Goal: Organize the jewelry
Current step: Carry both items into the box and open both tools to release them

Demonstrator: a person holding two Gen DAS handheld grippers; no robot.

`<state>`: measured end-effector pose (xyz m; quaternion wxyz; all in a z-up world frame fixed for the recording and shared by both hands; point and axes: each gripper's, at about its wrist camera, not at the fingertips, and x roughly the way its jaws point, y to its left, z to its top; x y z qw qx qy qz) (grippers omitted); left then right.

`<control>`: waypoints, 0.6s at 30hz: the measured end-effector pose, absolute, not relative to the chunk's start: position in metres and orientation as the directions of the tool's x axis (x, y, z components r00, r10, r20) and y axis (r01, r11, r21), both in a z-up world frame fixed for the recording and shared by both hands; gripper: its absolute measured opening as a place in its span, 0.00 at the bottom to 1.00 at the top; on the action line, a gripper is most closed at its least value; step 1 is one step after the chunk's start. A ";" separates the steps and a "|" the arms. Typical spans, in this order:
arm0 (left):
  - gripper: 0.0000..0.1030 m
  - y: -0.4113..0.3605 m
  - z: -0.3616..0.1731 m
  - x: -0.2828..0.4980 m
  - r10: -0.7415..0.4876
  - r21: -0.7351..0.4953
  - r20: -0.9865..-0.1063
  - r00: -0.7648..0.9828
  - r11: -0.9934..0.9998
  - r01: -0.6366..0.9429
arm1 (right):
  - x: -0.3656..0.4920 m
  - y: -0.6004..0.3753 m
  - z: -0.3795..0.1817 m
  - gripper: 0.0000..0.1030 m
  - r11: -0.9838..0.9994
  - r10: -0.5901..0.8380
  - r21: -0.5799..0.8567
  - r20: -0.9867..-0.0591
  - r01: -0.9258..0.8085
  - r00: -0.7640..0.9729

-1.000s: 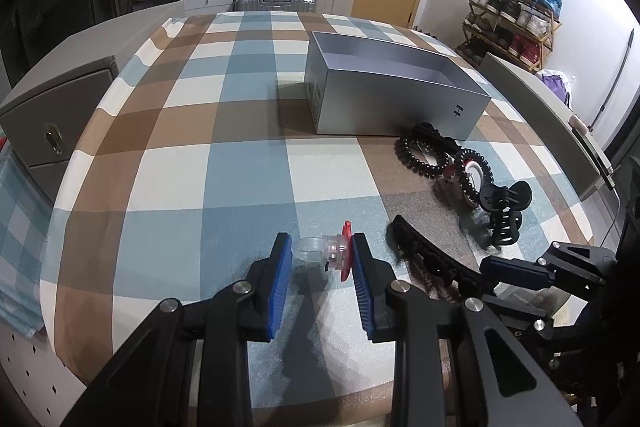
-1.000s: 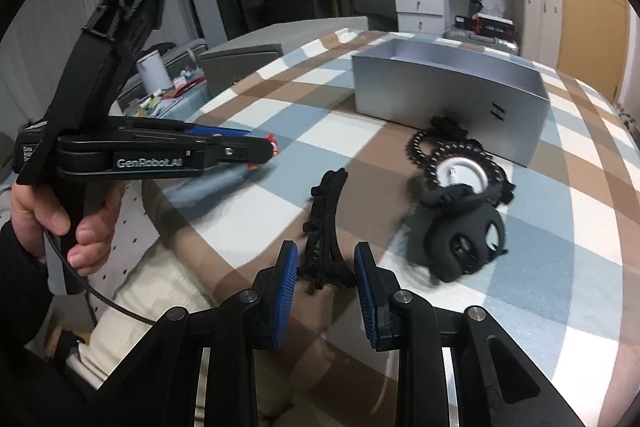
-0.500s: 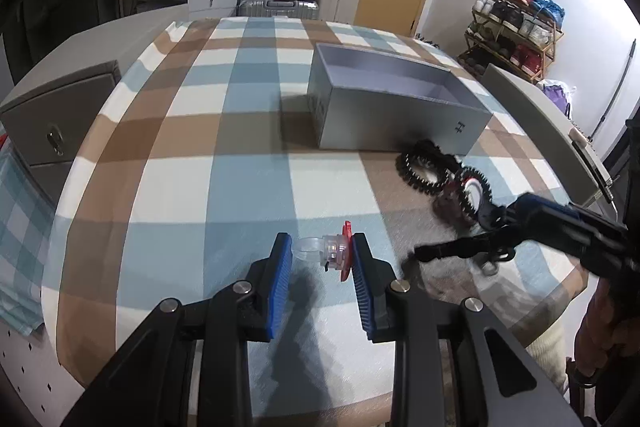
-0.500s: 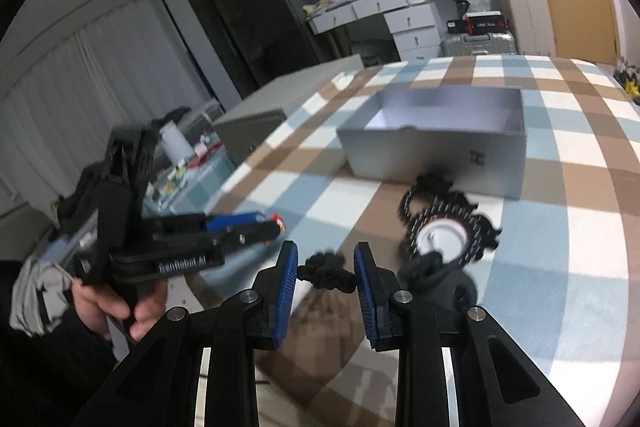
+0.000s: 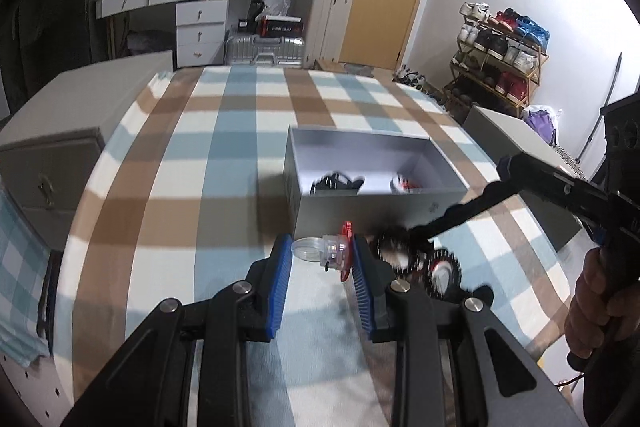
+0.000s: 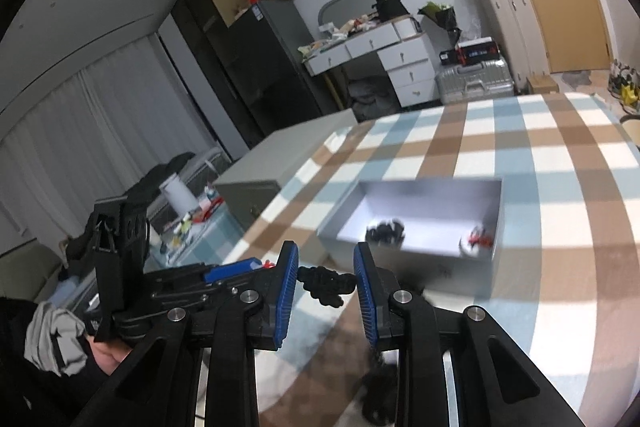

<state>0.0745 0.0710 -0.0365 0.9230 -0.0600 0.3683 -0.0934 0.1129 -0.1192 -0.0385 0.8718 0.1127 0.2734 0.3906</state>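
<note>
Two pieces already lie in the grey box; the left gripper pinches a clear red-trimmed piece, the right gripper a black hair clip — both near the box; beaded rings remain on the table.

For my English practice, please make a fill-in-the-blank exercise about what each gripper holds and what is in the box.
1. The left gripper holds a clear piece with a ____ end.
2. The right gripper grips a long ____ hair clip between its fingers.
3. The grey box on the checked cloth has no ____ on it.
4. Inside the box lie ____ items, one black and one partly red.

Missing words: red; black; lid; two
</note>
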 end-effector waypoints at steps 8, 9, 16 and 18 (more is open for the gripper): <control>0.23 0.062 -0.026 0.110 -0.236 -0.174 -0.656 0.717 0.972 0.161 | 0.148 -0.131 -0.011 0.27 0.662 0.749 0.430 -0.341 -0.614 0.568; 0.23 0.060 -0.025 0.114 -0.241 -0.173 -0.655 0.716 0.970 0.168 | 0.153 -0.132 -0.009 0.27 0.662 0.748 0.433 -0.341 -0.611 0.569; 0.23 0.040 -0.030 0.150 -0.282 -0.177 -0.681 0.676 0.959 0.222 | 0.185 -0.134 -0.009 0.27 0.664 0.746 0.457 -0.353 -0.592 0.565; 0.23 0.035 -0.034 0.159 -0.288 -0.176 -0.693 0.661 0.957 0.231 | 0.194 -0.135 -0.013 0.27 0.666 0.744 0.466 -0.363 -0.582 0.560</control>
